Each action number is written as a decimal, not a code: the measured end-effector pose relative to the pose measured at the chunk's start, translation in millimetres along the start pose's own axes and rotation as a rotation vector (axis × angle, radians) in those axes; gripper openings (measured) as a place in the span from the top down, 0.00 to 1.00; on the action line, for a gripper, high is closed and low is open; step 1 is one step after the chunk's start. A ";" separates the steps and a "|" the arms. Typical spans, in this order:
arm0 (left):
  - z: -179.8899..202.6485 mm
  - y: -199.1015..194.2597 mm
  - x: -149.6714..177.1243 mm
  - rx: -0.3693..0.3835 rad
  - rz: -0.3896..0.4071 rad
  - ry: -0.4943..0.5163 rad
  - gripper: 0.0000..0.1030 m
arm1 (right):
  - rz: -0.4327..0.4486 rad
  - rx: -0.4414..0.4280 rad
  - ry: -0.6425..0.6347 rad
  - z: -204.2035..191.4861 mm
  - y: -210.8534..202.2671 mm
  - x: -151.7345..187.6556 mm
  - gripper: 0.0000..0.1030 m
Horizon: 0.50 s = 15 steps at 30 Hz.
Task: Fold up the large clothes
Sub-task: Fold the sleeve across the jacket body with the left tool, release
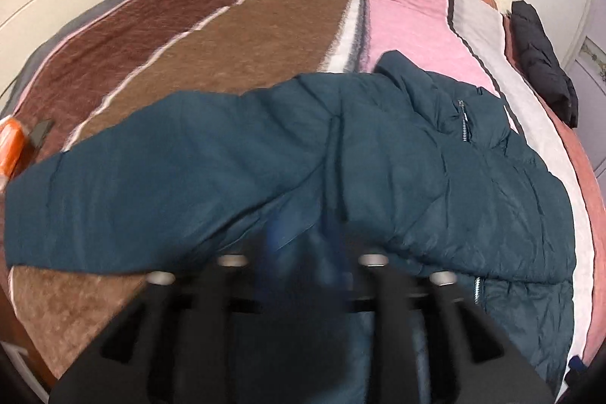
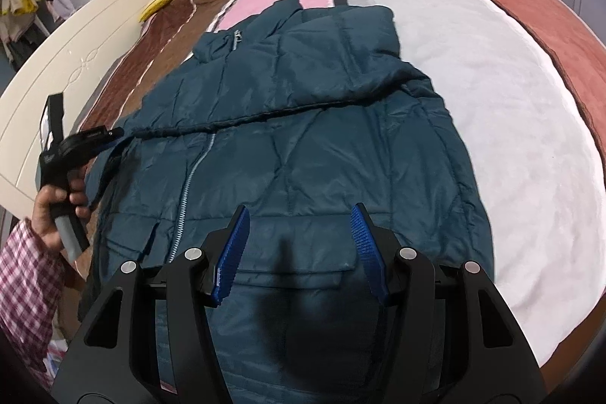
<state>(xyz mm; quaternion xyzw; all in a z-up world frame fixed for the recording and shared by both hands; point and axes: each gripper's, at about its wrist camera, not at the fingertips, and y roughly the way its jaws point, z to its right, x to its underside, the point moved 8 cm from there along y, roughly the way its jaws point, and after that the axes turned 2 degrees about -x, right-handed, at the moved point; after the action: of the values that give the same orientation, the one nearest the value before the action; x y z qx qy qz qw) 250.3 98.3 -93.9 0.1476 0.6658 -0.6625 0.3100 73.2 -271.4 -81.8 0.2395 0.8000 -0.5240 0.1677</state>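
A teal puffer jacket (image 2: pixel 303 146) (no legible label) lies on the striped blanket (image 2: pixel 473 101). The right gripper (image 2: pixel 301 214) hovers spread above it. The left gripper (image 1: pixel 303 237) is blurred; its state is unclear.

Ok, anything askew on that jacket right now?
Yes: on the teal quilted puffer jacket one sleeve sticks straight out over the brown blanket, while the other is already folded across the chest.

A teal padded jacket (image 1: pixel 341 177) lies front-up across the striped blanket (image 1: pixel 227 36), one sleeve stretched out left.
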 end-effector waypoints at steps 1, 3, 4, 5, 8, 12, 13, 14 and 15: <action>-6.0 -6.8 4.8 -0.008 0.010 0.002 0.58 | -0.003 -0.004 -0.003 -2.6 0.9 0.1 0.46; -16.5 -14.2 13.5 -0.010 0.008 0.005 0.56 | -0.009 -0.013 -0.019 -10.7 2.5 1.5 0.46; -24.5 -18.5 19.3 -0.009 0.002 -0.003 0.55 | -0.012 -0.014 -0.026 -14.6 2.8 2.4 0.46; -30.3 -21.0 22.8 -0.008 -0.002 -0.012 0.54 | -0.017 -0.016 -0.039 -19.3 3.7 3.7 0.46; -61.8 -30.4 37.8 -0.029 -0.013 -0.066 0.46 | -0.031 -0.020 -0.071 -33.8 6.4 8.8 0.46; -103.3 -37.8 59.0 -0.050 -0.052 -0.133 0.44 | -0.052 -0.027 -0.100 -52.3 11.2 14.8 0.46; -114.7 -40.5 63.3 -0.053 -0.056 -0.157 0.42 | -0.055 -0.029 -0.107 -57.0 11.9 16.2 0.46; -126.6 -43.4 67.2 -0.060 -0.057 -0.184 0.40 | -0.060 -0.032 -0.116 -62.9 13.0 17.9 0.46; -134.9 -44.9 69.3 -0.066 -0.057 -0.204 0.37 | -0.064 -0.035 -0.125 -68.1 13.9 19.4 0.46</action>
<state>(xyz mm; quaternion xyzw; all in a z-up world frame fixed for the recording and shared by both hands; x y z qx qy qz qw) 140.8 211.3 -110.0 0.0503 0.6561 -0.6603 0.3620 63.7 -200.1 -75.5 0.1777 0.8042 -0.5290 0.2046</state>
